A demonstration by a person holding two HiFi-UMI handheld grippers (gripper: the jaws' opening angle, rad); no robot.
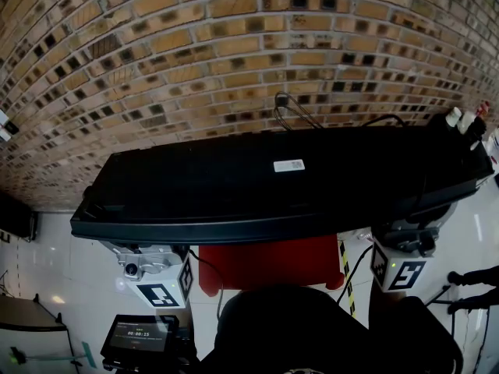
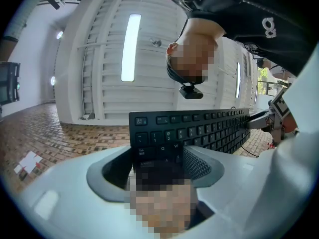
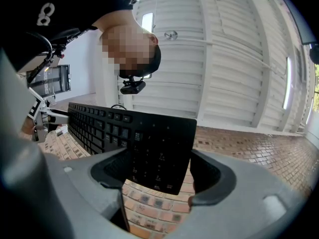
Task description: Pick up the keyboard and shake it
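Head view shows the keyboard (image 1: 273, 181) lifted in the air above the brick floor (image 1: 156, 53), with its underside turned up to the camera and its keys facing down. It is carried by both ends. The left gripper (image 2: 158, 156), at 7 o'clock of the keyboard, has its jaws closed on the end with the Tab and Q keys. The right gripper (image 3: 159, 163), at 4 o'clock, has its jaws wide but pressed on the number-pad end.

The lifting seems done, so shaking is the step in hand. I judge it best to move both grippers together in short, even strokes, so the board does not twist or slip. The cable (image 1: 292, 111) at 12 o'clock may tug.
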